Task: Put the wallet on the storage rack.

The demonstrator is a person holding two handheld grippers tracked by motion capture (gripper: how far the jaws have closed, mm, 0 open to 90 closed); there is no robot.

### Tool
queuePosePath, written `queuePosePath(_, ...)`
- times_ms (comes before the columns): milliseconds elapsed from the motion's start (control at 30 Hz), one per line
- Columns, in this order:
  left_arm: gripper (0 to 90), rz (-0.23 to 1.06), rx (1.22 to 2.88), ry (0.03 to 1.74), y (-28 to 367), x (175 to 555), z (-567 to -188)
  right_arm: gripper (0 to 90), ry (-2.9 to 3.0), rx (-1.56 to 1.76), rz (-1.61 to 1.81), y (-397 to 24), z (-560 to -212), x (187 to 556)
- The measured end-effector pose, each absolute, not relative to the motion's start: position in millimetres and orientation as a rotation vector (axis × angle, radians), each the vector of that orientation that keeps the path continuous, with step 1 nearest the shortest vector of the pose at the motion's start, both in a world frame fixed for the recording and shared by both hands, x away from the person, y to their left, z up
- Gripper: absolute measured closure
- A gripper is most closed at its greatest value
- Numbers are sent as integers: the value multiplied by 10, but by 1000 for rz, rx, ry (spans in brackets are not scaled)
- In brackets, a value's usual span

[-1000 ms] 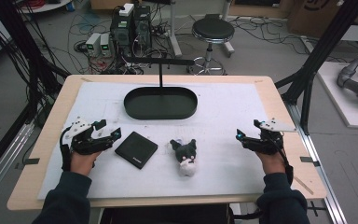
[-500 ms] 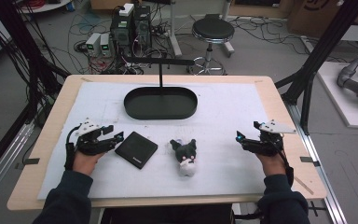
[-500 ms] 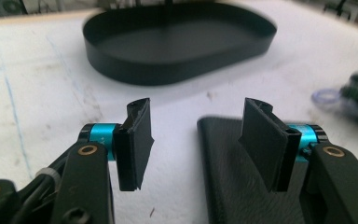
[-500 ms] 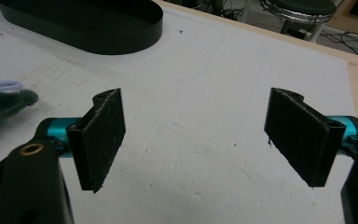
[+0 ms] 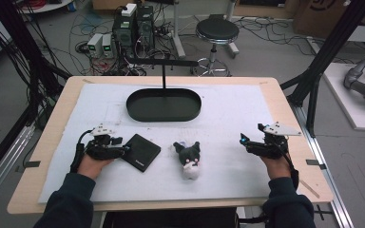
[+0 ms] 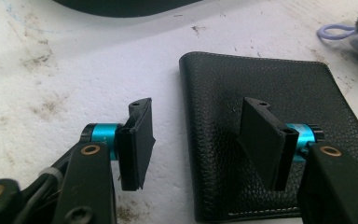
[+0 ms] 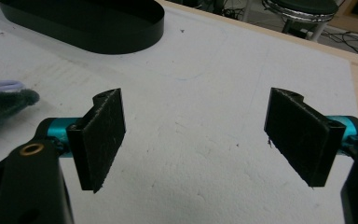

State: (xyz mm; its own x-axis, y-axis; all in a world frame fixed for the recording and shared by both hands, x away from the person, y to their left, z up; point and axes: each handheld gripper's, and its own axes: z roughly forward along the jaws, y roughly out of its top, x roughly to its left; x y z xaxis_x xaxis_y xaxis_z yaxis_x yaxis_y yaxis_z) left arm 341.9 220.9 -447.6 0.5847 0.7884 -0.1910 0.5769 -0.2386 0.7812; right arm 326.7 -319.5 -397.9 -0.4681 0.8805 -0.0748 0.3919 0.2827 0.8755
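A black leather wallet (image 5: 142,152) lies flat on the white mat, left of centre. My left gripper (image 5: 123,149) is low at its left edge, open. In the left gripper view the wallet (image 6: 270,79) has its left edge between the jaws of my left gripper (image 6: 198,112): one pad hangs over the leather, the other over the mat, and neither presses on it. These jaws have just been closing. A dark plush toy (image 5: 188,159) with a white face lies to the right of the wallet. My right gripper (image 5: 244,141) rests open at the right, nothing between the jaws of my right gripper (image 7: 196,121).
A black oval tray (image 5: 133,102) sits at the back middle of the mat, with a thin black T-shaped stand (image 5: 164,71) rising from it. The table's wooden edge (image 5: 290,118) runs close behind my right hand. A stool (image 5: 217,31) and computer boxes stand on the floor beyond.
My left gripper has sunk and slid right to the wallet's edge, and its jaws have narrowed. The right gripper, the toy and the wallet have kept still.
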Motion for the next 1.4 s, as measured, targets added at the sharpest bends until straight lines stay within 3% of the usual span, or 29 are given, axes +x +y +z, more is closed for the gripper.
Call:
queuePosePath(167,462,215,1915,1101,2244,3446,-4505,207,1992,1136,1121,-3184,-3976,3263)
queuePosePath(333,433,220,1933,1084,2225,3437,-4500,207,1991,1133,1118,-3182,-3977,3265)
queuePosePath(367,454,206,1933,1080,2226,3437,-4499,207,1992,1134,1120,-3183,-3978,3266)
queuePosePath(433,583,179,1938,1062,2213,3428,-4491,207,1990,1134,1120,-3185,-3980,3269)
queuePosePath(667,734,183,1919,1077,2228,3419,-4449,207,1997,1132,1109,-3168,-3987,3275)
queuePosePath(867,794,145,1868,1082,2283,3431,-4403,207,1997,1140,1107,-3178,-3994,3281)
queuePosePath(1000,809,160,1822,1080,2316,3425,-4371,207,1990,1143,1106,-3179,-3995,3279)
queuePosePath(1400,821,361,1598,1092,2571,3354,-4188,207,1991,1152,1100,-3183,-4007,3278)
